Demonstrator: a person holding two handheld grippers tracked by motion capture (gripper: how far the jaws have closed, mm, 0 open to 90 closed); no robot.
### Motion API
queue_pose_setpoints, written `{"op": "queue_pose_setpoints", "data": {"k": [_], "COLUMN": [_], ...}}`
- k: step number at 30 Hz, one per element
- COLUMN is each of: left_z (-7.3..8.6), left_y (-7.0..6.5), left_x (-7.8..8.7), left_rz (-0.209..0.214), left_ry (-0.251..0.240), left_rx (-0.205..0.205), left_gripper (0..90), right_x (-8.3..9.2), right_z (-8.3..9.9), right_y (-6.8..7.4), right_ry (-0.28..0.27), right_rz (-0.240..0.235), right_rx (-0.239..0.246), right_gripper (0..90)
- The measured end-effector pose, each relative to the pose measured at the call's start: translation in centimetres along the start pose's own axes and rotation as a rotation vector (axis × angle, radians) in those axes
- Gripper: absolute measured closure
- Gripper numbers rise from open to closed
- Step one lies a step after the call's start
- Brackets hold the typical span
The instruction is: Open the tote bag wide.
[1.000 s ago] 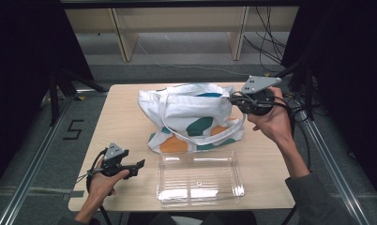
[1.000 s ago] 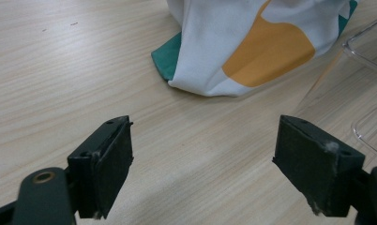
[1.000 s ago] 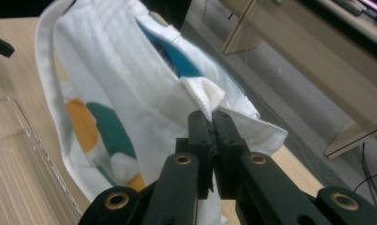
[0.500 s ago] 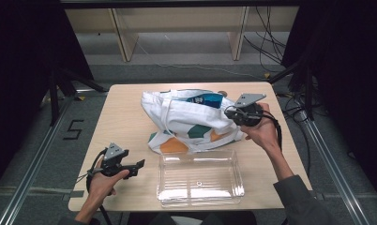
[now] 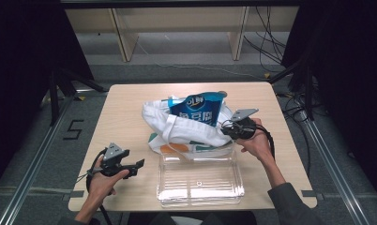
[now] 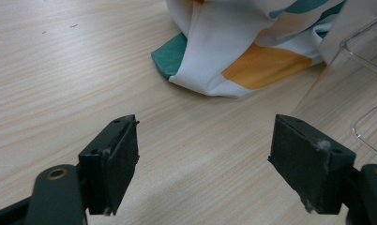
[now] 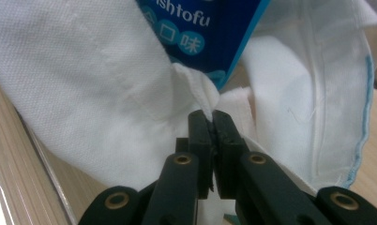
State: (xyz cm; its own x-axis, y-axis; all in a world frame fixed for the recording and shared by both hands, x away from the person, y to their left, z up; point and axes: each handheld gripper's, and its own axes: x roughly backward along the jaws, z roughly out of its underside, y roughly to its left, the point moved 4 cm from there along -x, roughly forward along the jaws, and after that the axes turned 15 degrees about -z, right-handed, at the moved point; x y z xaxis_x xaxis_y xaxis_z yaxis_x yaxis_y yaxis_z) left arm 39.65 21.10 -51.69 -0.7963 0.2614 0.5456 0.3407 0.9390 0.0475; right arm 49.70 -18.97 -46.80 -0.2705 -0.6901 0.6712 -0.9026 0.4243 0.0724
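A white cloth bag (image 5: 182,133) with teal and orange patches lies slumped in the middle of the table. A blue snack packet (image 5: 198,110) sticks out of its open mouth. My right gripper (image 5: 227,127) is at the bag's right side, shut on the white fabric of its rim (image 7: 203,96), just under the blue packet (image 7: 210,33). My left gripper (image 5: 139,164) rests near the table's front left, apart from the bag. Its jaws have just been closing a little but still stand wide, with only bare table between them (image 6: 205,159). The bag's teal corner (image 6: 170,58) lies ahead of them.
A clear plastic container (image 5: 200,180) stands at the front middle, against the bag's near side; its wall (image 6: 360,61) shows at the right of the left gripper view. The wooden table (image 5: 125,108) is bare to the left of the bag. Shelving and cables lie beyond the far edge.
My right gripper has come down and toward the front with the bag's rim in it. The bag has sagged and the blue packet now stands uncovered. The left hand has kept still.
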Motion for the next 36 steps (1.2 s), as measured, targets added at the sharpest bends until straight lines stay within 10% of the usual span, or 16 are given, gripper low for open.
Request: {"op": "queue_pose_setpoints", "data": {"k": [12,26,36], "left_z": [-1.5,-10.4,-13.2], "left_y": [0.4,-2.9,-5.1], "left_x": [1.1,2.9,0.8], "left_rz": [0.035,0.280,0.322], "left_ry": [-0.046,-0.126,-0.070], "left_rx": [0.031,0.005,0.004], "left_gripper": [25.1,43.3,48.3], "right_x": [-0.9,2.1,4.2], "right_z": [0.8,-0.4,-0.7], "right_y": [-0.3,-0.1,0.9], "right_ry": [0.019,-0.115,-0.148], "right_rz": [-0.057,-0.055,-0.049], "right_rx": [-0.069,-0.132,-0.131], "right_gripper": [87.7,63.6,63.1]}}
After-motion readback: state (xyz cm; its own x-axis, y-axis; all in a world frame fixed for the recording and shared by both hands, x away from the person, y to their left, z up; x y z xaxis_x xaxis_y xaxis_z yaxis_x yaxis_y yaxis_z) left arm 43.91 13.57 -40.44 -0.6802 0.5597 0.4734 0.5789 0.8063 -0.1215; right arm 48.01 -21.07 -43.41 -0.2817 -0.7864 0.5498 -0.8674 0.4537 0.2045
